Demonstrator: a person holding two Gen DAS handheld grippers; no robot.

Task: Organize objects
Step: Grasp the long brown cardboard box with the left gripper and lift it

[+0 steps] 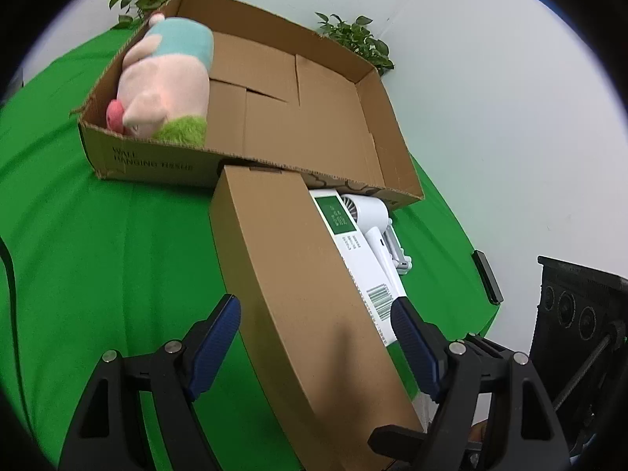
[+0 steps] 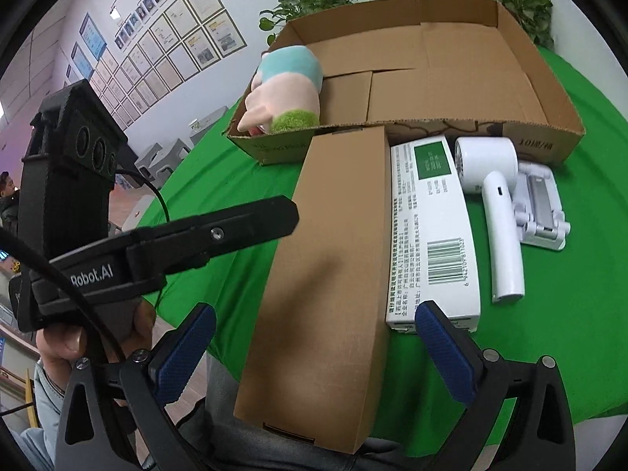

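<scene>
Item: long brown box [image 2: 325, 274], lying on the green cloth [image 2: 549, 333], far end touching the open carton [image 2: 541, 78]. Plush pig [image 2: 286, 90] in the carton's left end. White box [image 2: 431, 231] and hair dryer [image 2: 494, 196] to the right. Left gripper [image 1: 316, 329] and right gripper [image 2: 316, 333]: jaws wide, straddling the brown box, holding nothing. Handling: likely close squarely on both long sides before lifting.

Long plain brown cardboard box [image 2: 325, 274] is hiding the left edge of the white-and-green printed carton [image 2: 433, 231]; its near end is running past the left wrist frame. White folding stand [image 2: 539, 212] is lying partly behind the white hair dryer [image 2: 496, 196].
</scene>
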